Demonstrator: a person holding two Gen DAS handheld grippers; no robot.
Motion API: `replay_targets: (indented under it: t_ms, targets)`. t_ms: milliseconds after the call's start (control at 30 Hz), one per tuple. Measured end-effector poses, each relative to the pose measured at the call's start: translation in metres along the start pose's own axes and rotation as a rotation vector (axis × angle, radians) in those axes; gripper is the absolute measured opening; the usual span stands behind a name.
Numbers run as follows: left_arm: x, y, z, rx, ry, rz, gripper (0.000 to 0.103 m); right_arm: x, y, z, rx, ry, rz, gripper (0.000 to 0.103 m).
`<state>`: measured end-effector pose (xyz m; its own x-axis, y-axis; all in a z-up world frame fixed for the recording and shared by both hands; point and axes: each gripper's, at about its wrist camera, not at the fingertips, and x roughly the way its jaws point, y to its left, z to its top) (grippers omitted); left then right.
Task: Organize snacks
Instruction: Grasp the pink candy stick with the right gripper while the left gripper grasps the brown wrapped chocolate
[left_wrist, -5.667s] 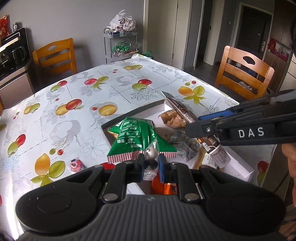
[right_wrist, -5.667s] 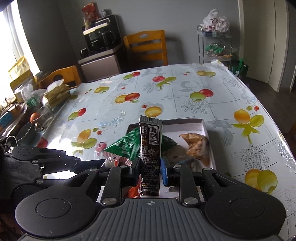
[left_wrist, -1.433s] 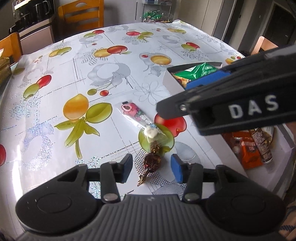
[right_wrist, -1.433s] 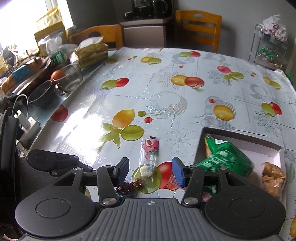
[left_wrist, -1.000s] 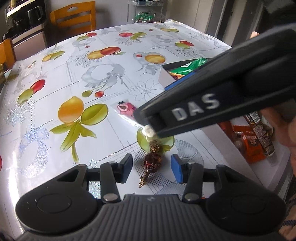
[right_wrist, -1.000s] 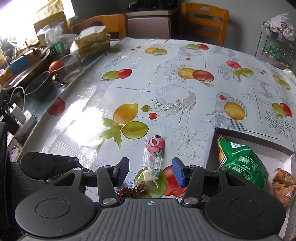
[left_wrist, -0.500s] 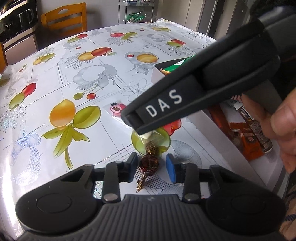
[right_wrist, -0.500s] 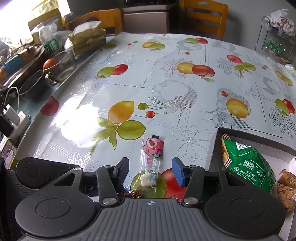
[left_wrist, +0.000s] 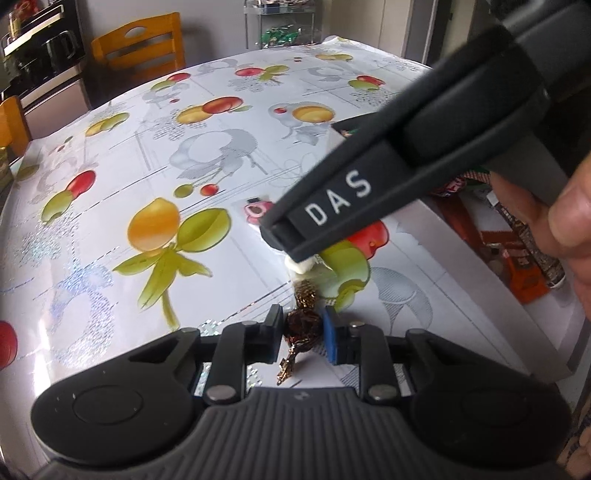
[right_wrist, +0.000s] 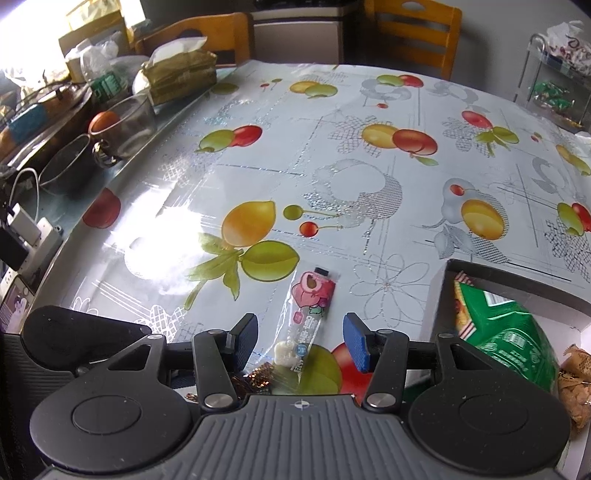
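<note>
My left gripper (left_wrist: 301, 338) is shut on a brown foil-wrapped candy (left_wrist: 303, 326) that lies on the fruit-print tablecloth. My right gripper (right_wrist: 300, 341) is open, its fingers on either side of a clear pink peach-print snack packet (right_wrist: 308, 314) lying on the cloth. From the left wrist view the right gripper (left_wrist: 288, 240) crosses in front and hides most of that packet (left_wrist: 255, 210). A white box (right_wrist: 517, 284) at the right holds a green bag (right_wrist: 506, 339), a brown snack (right_wrist: 574, 387), and orange and brown packets (left_wrist: 524, 266).
A glass bowl with an orange fruit (right_wrist: 122, 122), a metal bowl (right_wrist: 66, 166), a tissue pack (right_wrist: 181, 74) and cables sit beyond the left table edge. Wooden chairs (right_wrist: 410, 29) stand at the far side. A wire rack (right_wrist: 554, 85) stands far right.
My left gripper has closed from open onto the brown candy. My right gripper has moved forward and lower, so its open fingers now straddle the pink packet.
</note>
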<state>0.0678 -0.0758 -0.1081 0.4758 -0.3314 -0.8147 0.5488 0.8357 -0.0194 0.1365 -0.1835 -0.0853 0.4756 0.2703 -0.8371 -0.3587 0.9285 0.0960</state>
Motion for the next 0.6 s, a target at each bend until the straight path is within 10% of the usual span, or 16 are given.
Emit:
replay_targets:
  t_ms: [600]
  targets:
    - [-0.014, 0.012, -0.016, -0.013, 0.000, -0.025, 0.020, 0.038, 0.022, -0.001, 0.012, 0.073, -0.035, 0.054]
